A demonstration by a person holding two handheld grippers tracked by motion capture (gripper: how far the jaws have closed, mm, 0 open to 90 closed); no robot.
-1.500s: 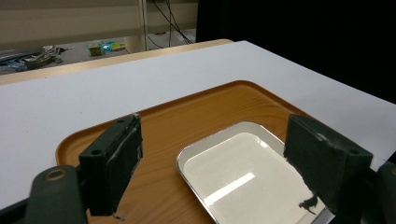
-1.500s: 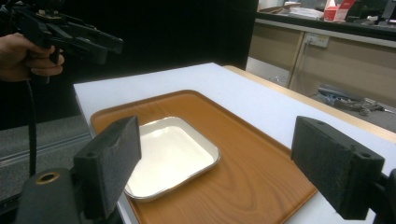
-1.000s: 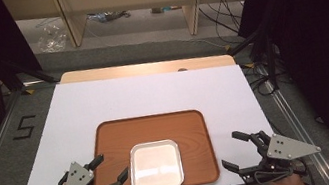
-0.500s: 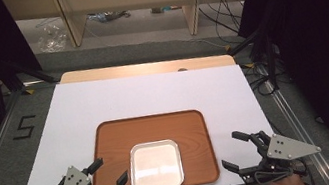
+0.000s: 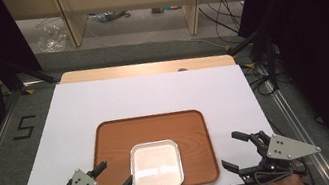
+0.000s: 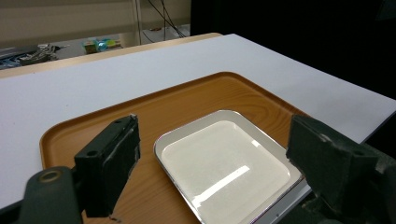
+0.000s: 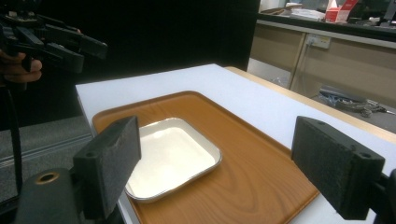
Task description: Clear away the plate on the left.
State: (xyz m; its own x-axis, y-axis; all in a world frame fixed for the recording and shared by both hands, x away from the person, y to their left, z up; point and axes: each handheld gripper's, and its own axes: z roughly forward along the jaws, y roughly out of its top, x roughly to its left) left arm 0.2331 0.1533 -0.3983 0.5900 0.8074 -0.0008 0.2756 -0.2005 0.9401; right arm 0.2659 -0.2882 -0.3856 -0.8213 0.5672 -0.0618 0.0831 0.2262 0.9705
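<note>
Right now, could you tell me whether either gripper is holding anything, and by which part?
Nothing is held: the left gripper and right gripper are both open, jaws apart.

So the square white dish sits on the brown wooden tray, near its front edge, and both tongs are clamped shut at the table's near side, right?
Not quite. The square white dish does sit on the brown wooden tray, near its front edge, but both tongs are open, not shut. The high view shows the left tongs and the right tongs with their jaws spread apart, holding nothing.
</note>
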